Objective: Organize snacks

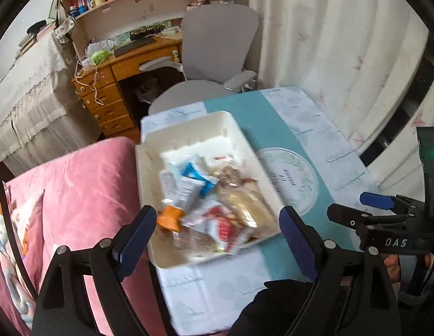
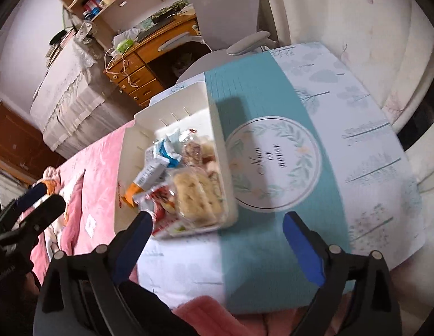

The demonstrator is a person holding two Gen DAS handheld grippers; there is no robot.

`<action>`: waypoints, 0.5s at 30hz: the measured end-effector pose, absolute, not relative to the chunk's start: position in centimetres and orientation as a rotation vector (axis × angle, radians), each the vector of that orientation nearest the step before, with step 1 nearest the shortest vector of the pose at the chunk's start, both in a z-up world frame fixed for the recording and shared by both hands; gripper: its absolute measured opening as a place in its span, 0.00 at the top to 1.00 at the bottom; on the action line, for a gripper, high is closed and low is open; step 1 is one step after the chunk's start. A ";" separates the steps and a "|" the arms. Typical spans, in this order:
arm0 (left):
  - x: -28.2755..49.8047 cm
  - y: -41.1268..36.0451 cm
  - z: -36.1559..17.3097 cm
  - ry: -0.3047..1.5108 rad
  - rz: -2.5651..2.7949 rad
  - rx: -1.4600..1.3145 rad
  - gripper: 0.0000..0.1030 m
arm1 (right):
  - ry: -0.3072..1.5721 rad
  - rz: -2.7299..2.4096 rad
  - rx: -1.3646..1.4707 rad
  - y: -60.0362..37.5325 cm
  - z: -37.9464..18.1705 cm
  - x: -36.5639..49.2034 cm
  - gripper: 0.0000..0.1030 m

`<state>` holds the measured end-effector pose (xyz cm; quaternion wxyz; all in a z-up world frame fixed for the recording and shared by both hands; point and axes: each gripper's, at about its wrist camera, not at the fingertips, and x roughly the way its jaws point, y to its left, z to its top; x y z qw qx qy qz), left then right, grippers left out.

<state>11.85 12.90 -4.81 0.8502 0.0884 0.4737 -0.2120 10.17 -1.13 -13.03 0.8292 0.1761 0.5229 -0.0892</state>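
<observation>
A white plastic bin (image 1: 188, 123) (image 2: 127, 151) stands on the patterned tablecloth (image 1: 301, 128) and holds several snack packets. Among them are a blue-and-white packet (image 1: 198, 175) (image 2: 167, 151), an orange one (image 1: 169, 218) (image 2: 130, 193), a red-and-white one (image 1: 219, 224) (image 2: 158, 198) and a clear bag of biscuits (image 1: 245, 204) (image 2: 197, 193). My left gripper (image 1: 217, 221) is open above the bin's near end, its pads wide apart and touching nothing. My right gripper (image 2: 218, 221) is open over the cloth by the bin's near right corner, with nothing between its pads.
Pink bedding (image 1: 85, 184) (image 2: 96, 162) lies left of the table. A grey office chair (image 1: 217, 42) and a wooden desk (image 1: 110, 98) stand behind it. A white curtain (image 1: 343, 42) hangs on the right. The round printed emblem (image 2: 273, 165) marks the teal strip beside the bin.
</observation>
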 end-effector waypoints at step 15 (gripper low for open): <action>5.2 2.4 -4.8 1.056 -0.360 0.038 0.08 | 1.144 -0.165 0.118 -9.4 -9.3 3.4 0.01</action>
